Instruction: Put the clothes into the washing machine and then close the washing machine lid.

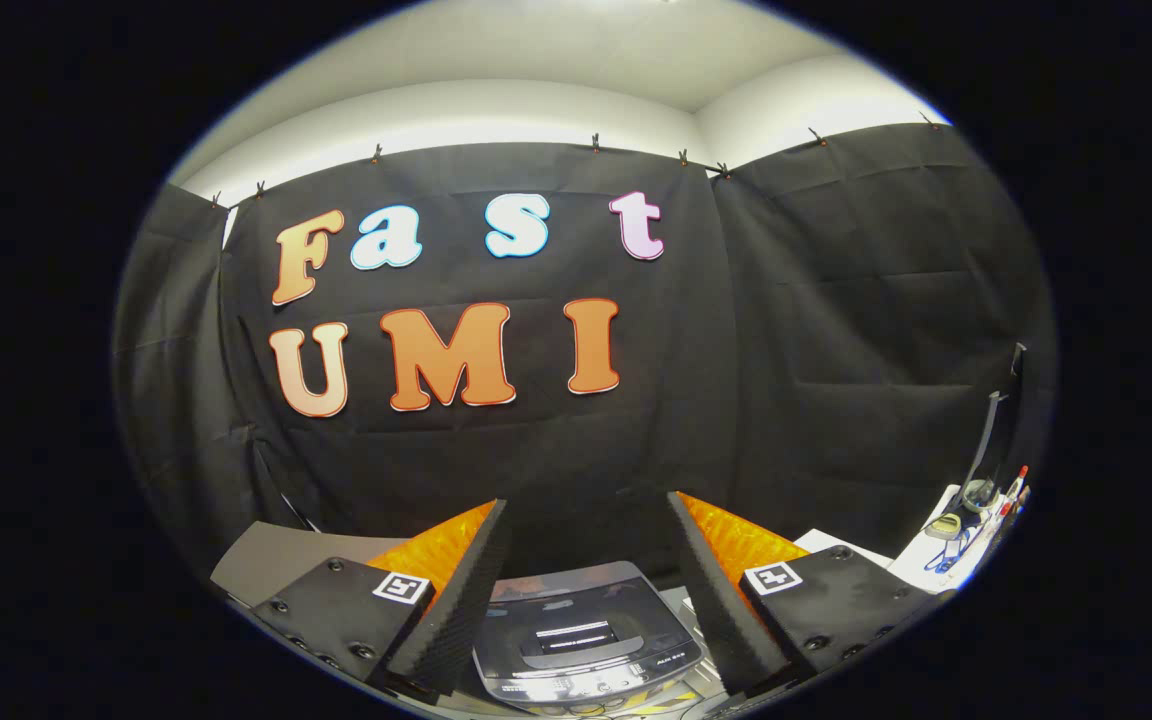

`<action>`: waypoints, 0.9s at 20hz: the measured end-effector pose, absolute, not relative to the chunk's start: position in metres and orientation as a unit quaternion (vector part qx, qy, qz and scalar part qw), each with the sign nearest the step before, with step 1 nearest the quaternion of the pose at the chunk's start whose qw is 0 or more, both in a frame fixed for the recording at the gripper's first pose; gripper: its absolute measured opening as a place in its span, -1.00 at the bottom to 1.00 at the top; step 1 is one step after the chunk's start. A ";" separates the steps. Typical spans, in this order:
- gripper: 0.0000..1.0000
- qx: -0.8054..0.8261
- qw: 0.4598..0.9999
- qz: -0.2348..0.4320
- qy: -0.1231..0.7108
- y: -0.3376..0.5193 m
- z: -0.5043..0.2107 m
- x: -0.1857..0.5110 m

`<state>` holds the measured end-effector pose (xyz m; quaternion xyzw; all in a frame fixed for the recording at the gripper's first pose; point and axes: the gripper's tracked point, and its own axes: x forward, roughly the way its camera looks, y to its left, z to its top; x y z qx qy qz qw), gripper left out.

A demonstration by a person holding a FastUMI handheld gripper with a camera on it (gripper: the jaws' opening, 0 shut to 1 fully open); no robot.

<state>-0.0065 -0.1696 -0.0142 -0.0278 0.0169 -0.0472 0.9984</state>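
So the biggest thing here is the black cloth booth wall (836, 330) taking up most of the background, with a pale ceiling strip above it. Below that, down between the fingers, sits the small grey top-loading washing machine with a dark glossy lid (576, 635). From this angle the lid looks to be lying flat on top, so shut, though I wouldn't swear to it since only the top face is really visible.

Off to one side there's a grey flat board or panel (276, 560) behind the left finger, and on the other side a white table corner with a clutter of small bits (966, 530): cables, something with a red tip, too small to call.

The two-finger gripper with black foam pads and orange backing (586, 590) is spread wide, nothing between the fingers, just hovering above and a bit back from the machine. The fingertips (456, 620) frame the washer on either side without touching it.

Clothes: I can't spot any, so no idea whether they're already inside or somewhere out of the camera's sight. My read is this is either right at the start (lid needs opening, clothes need fetching) or right at the end with everything done. Can't tell which from this alone.
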 end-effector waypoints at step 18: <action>0.97 -0.027 0.999 -0.041 0.005 -0.194 -0.001 -0.017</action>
